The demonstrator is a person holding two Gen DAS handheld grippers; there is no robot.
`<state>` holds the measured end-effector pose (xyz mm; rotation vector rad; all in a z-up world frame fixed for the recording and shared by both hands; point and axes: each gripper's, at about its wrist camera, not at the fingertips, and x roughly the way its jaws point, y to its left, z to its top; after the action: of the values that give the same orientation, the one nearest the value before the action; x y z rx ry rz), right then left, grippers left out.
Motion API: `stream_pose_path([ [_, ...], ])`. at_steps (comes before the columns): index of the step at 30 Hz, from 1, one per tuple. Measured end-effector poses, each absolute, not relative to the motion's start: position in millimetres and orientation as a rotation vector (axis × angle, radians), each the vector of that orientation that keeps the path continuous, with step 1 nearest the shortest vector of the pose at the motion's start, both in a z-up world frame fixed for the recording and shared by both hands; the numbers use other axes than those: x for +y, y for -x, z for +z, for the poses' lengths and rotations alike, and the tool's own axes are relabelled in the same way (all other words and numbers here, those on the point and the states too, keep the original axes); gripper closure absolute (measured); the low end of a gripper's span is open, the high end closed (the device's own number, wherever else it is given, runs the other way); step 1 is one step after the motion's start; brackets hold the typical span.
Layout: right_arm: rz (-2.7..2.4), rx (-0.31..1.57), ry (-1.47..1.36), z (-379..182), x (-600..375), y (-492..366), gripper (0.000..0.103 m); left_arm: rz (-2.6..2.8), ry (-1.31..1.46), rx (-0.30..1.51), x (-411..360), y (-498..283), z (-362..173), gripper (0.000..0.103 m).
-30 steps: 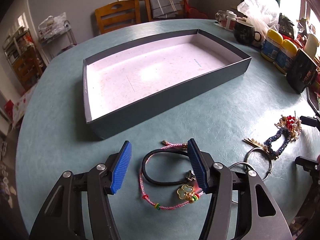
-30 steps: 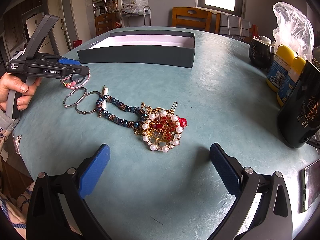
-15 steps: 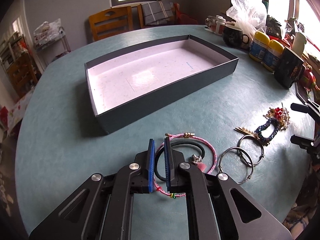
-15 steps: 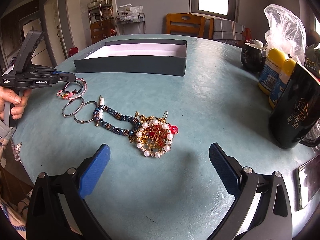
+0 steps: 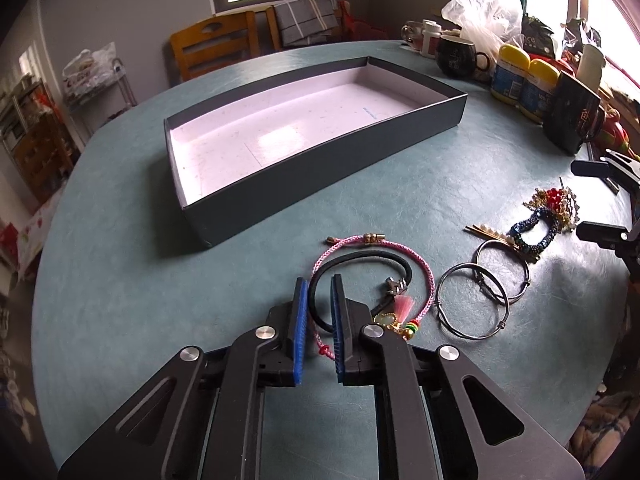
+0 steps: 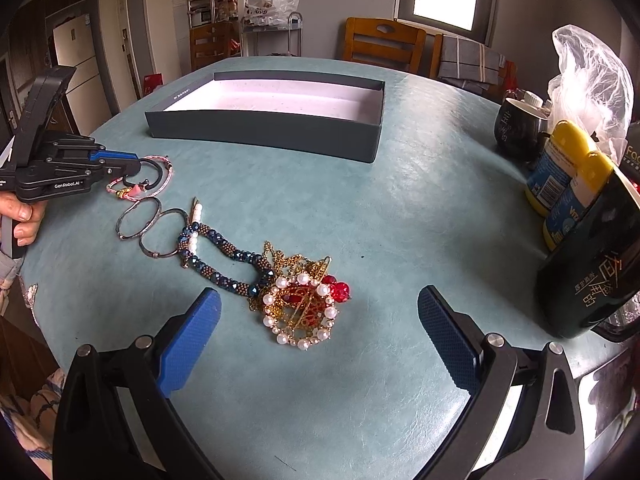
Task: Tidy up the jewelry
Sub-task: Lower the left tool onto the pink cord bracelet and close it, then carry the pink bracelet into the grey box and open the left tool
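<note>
My left gripper (image 5: 319,284) is shut on the black cord bracelet (image 5: 362,257), which is tangled with a pink braided bracelet (image 5: 428,276) and its charms (image 5: 394,316). In the right wrist view this gripper (image 6: 136,166) holds the bracelets (image 6: 154,178) just above the table. Two metal bangles (image 5: 478,296) lie to the right. A blue beaded bracelet (image 6: 224,256) and a pearl and red brooch pile (image 6: 304,304) lie in front of my right gripper (image 6: 320,320), which is open and empty. The dark open box (image 5: 320,168) with a pale floor stands beyond.
Round teal table (image 6: 400,208). At its right edge stand a dark mug (image 6: 516,128), yellow-capped bottles (image 6: 560,168), a black jug (image 6: 588,272) and a plastic bag (image 6: 592,72). Wooden chairs (image 6: 384,46) stand behind the table.
My left gripper went from open around the bracelets to shut on the black cord, then lifted and drew back slightly. The right gripper stayed open and edged closer to the brooch pile.
</note>
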<state>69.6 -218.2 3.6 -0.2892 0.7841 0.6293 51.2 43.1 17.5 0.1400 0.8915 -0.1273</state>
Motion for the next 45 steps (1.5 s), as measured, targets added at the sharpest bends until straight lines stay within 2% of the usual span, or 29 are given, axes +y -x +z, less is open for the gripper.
stream_pose_path([
  [2,0.634,0.796,0.299,1.2,-215.1,-70.2,0.023,-0.127,-0.136,0.872,43.9,-47.5,22.5,0.093],
  [7,0.644,0.809,0.321,-4.7,-210.4,-71.3,0.039,-0.13,-0.124,0.843,45.5,-39.7,29.4,0.094],
  [8,0.647,0.811,0.318,-5.6,-210.5,-71.0,0.045,-0.132,-0.112,0.839,46.9,-38.7,31.0,0.094],
  [10,0.659,0.809,0.308,-6.2,-210.4,-69.5,0.048,-0.14,-0.092,0.827,49.6,-36.9,34.8,0.094],
  [14,0.657,0.796,0.304,-5.4,-211.0,-66.9,0.064,-0.151,-0.079,0.8,50.9,-33.5,44.1,0.094],
  [22,0.668,0.775,0.273,-1.4,-217.8,-61.3,0.07,-0.147,-0.113,0.84,49.6,-38.7,37.5,0.093],
  [25,0.673,0.762,0.253,3.0,-221.7,-59.4,0.071,-0.145,-0.116,0.859,49.3,-39.1,31.2,0.084],
  [26,0.677,0.759,0.247,4.2,-222.7,-58.8,0.072,-0.143,-0.116,0.86,50.3,-39.5,30.0,0.078],
  [30,0.685,0.751,0.247,6.0,-222.4,-57.4,0.08,-0.162,-0.093,0.876,57.4,-50.6,23.3,0.066],
  [32,0.687,0.749,0.251,5.7,-221.2,-56.1,0.087,-0.165,-0.089,0.895,60.9,-58.2,18.4,0.066],
  [35,0.691,0.747,0.252,5.9,-221.3,-54.0,0.088,-0.191,-0.097,0.915,58.4,-64.3,12.9,0.066],
  [37,0.695,0.744,0.25,6.5,-221.8,-52.8,0.088,-0.19,-0.112,0.908,56.7,-64.4,12.0,0.074],
  [39,0.702,0.742,0.24,7.8,-223.2,-52.3,0.089,-0.177,-0.112,0.899,56.9,-63.3,13.7,0.095],
  [41,0.71,0.735,0.231,10.2,-224.4,-50.8,0.089,-0.171,-0.111,0.872,57.1,-58.3,19.2,0.1],
  [45,0.724,0.722,0.215,15.1,-226.0,-48.2,0.094,-0.163,-0.104,0.812,57.4,-48.3,36.7,0.101],
])
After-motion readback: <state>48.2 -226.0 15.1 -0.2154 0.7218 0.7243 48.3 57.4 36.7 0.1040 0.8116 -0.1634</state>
